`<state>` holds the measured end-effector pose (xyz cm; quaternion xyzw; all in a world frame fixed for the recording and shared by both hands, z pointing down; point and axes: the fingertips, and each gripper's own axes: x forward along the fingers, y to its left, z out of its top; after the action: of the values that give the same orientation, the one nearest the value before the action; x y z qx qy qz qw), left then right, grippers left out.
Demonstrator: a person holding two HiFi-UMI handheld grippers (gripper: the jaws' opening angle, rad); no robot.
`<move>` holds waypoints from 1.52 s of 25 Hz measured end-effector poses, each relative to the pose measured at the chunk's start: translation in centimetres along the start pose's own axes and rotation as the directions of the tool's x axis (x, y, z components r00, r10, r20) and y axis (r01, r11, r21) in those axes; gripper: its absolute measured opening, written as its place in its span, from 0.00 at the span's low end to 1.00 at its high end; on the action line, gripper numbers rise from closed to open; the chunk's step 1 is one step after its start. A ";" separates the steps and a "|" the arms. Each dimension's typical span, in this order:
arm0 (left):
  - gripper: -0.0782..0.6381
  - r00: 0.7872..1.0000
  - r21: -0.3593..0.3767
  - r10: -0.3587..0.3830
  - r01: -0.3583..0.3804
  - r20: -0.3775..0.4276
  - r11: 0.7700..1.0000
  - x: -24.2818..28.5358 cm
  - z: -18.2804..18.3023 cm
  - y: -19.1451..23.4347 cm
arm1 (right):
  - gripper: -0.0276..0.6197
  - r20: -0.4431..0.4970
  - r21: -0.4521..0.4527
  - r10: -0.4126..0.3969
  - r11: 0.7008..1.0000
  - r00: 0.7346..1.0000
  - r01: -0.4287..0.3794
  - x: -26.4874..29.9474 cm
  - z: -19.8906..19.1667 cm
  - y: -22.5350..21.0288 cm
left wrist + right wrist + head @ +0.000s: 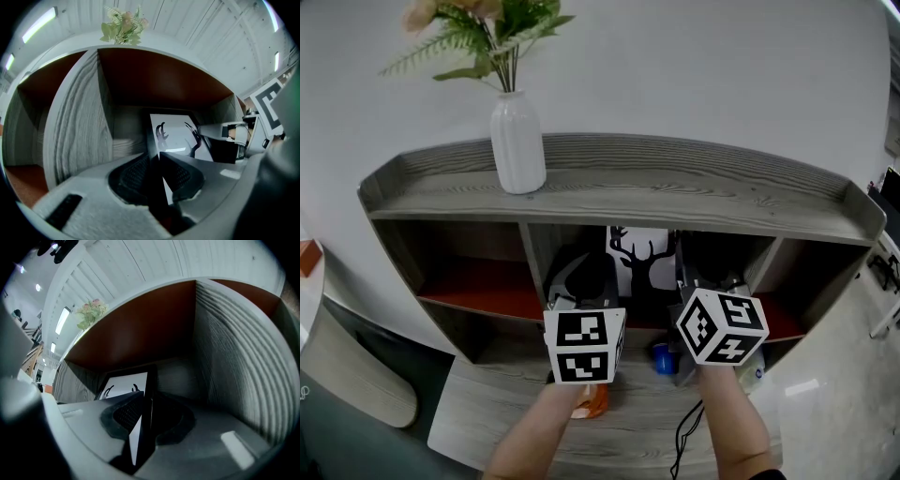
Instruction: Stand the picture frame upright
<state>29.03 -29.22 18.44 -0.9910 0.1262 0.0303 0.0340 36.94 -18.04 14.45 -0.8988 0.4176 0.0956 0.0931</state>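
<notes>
The picture frame [639,262], black-edged with a black antlered deer on white, stands about upright in the middle compartment of the grey wooden shelf unit [609,202]. My left gripper [586,292] is shut on its left edge. In the left gripper view that edge [152,154] runs between the ribbed pads, with the picture [176,136] beyond and the right gripper [229,138] at its far side. My right gripper [696,286] is shut on the frame's right edge [149,399], and the picture's face [123,383] shows to the left of it. The frame's foot is hidden.
A white vase [517,141] with greenery stands on the shelf's top board. Upright dividers [79,117] [234,352] close the compartment on both sides. On the lower board near the hands lie a blue object [662,358] and an orange one [592,403].
</notes>
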 end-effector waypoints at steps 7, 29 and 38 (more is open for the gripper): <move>0.22 1.000 0.052 -0.001 0.002 -0.020 0.999 0.1 0.0 0.0 | 0.15 0.010 -0.054 -0.011 0.998 1.000 0.011 0.0 0.0 0.1; 0.22 0.999 0.073 -0.017 0.015 0.028 0.997 -1.0 0.7 -0.1 | 0.22 -0.012 -0.100 -0.017 0.995 1.000 0.016 -0.9 -0.7 0.4; 0.22 0.996 0.072 -0.039 0.033 0.078 0.997 -2.9 1.5 -0.6 | 0.18 0.006 -0.107 -0.034 0.994 0.999 0.034 -2.8 -0.4 1.1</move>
<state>26.31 -27.78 17.20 -0.9892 0.1080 0.0645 0.0746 34.36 -16.81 15.43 -0.9093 0.3963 0.1181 0.0470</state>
